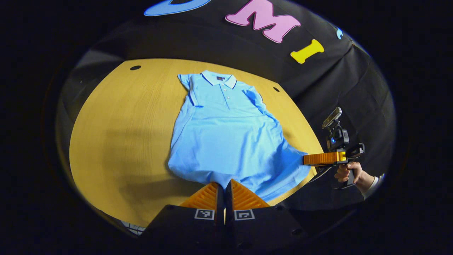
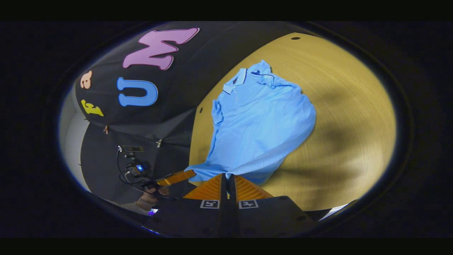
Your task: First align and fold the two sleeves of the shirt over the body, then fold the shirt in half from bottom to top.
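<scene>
The left gripper [image 1: 224, 186] is seen with its fingers pressed together on the bottom hem of the shirt [image 1: 226, 134], the cloth pinched between them at the hem's left corner. The right gripper [image 2: 227, 179] is likewise closed on the hem, at the opposite corner; in the left gripper view it [image 1: 307, 159] is seen reaching in from the side, held by a hand [image 1: 348, 173].

Straight ahead of both grippers the shirt is laid out on the table [image 1: 116, 141], its long axis running directly away from the fingers: hem nearest, collar [image 1: 219, 78] farthest. Both sleeves are judged to be already folded in over the body, so the sleeve step appears done.

The bottom-to-top fold is taken to be the step in hand. The hem would have to be carried forward, away from the grippers along that long axis, toward the collar. Neither gripper is nearer the collar; an even, parallel travel of both corners is called for, or the fold could be skewed.
</scene>
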Demonstrator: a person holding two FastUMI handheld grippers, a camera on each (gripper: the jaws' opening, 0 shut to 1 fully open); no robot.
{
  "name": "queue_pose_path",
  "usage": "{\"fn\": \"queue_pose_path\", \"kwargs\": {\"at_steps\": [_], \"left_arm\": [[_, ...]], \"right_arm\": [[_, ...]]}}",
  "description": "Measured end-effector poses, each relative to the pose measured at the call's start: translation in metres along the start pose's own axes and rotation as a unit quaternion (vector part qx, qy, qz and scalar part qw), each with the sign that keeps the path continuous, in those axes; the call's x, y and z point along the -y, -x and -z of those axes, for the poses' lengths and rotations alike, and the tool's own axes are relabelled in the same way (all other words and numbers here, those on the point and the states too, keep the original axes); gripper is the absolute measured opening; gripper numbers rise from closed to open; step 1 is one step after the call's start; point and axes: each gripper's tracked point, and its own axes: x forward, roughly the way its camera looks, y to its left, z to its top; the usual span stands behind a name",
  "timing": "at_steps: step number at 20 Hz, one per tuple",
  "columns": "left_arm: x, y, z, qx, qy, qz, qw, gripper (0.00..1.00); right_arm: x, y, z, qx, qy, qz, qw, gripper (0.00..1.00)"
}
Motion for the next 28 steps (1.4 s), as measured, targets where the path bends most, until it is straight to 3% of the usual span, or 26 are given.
{"fn": "queue_pose_path", "kwargs": {"at_steps": [2, 5, 6, 8, 12, 14, 15, 17, 18, 21, 23, 24, 26, 27, 28], "left_arm": [[0.006, 0.002, -0.020, 0.018, -0.002, 0.005, 1.000, 0.06], [0.007, 0.005, -0.065, 0.054, -0.011, 0.005, 0.998, 0.06], [0.004, 0.006, -0.079, 0.061, -0.016, -0.002, 0.998, 0.06], [-0.005, 0.005, -0.114, 0.076, -0.015, -0.027, 0.997, 0.06], [-0.005, -0.003, -0.204, 0.146, -0.006, -0.027, 0.989, 0.06], [-0.018, -0.016, -0.245, 0.164, -0.013, -0.049, 0.985, 0.06], [-0.024, -0.025, -0.263, 0.170, -0.009, -0.058, 0.984, 0.06], [-0.031, -0.044, -0.306, 0.184, -0.003, -0.066, 0.981, 0.06], [-0.041, -0.056, -0.322, 0.187, -0.001, -0.078, 0.979, 0.06], [-0.072, -0.104, -0.356, 0.178, 0.007, -0.120, 0.977, 0.06], [-0.102, -0.141, -0.356, 0.155, 0.008, -0.161, 0.975, 0.06], [-0.115, -0.160, -0.349, 0.138, 0.010, -0.177, 0.974, 0.06], [-0.138, -0.188, -0.341, 0.111, 0.007, -0.206, 0.972, 0.06], [-0.149, -0.196, -0.341, 0.103, -0.001, -0.221, 0.970, 0.06], [-0.158, -0.200, -0.339, 0.095, -0.011, -0.239, 0.966, 0.09]], "right_arm": [[-0.014, 0.002, -0.018, 0.012, 0.014, -0.020, 1.000, 0.00], [-0.026, 0.004, -0.059, 0.041, 0.038, -0.022, 0.998, 0.05], [-0.032, 0.004, -0.078, 0.057, 0.044, -0.027, 0.997, 0.00], [-0.040, 0.004, -0.119, 0.081, 0.061, -0.026, 0.995, 0.04], [-0.065, 0.002, -0.209, 0.142, 0.117, -0.026, 0.983, 0.00], [-0.073, -0.006, -0.255, 0.168, 0.135, -0.021, 0.976, 0.10], [-0.072, -0.014, -0.276, 0.174, 0.145, -0.014, 0.974, 0.00], [-0.063, -0.033, -0.317, 0.185, 0.171, 0.013, 0.968, 0.00], [-0.059, -0.044, -0.335, 0.185, 0.182, 0.023, 0.965, 0.04], [-0.038, -0.083, -0.380, 0.178, 0.215, 0.075, 0.957, 0.05], [-0.007, -0.114, -0.395, 0.161, 0.221, 0.117, 0.955, 0.05], [0.007, -0.124, -0.400, 0.155, 0.222, 0.134, 0.953, 0.00], [0.047, -0.143, -0.408, 0.140, 0.228, 0.193, 0.944, 0.11], [0.063, -0.148, -0.410, 0.137, 0.231, 0.211, 0.940, 0.00], [0.080, -0.153, -0.411, 0.129, 0.228, 0.225, 0.939, 0.00]]}}
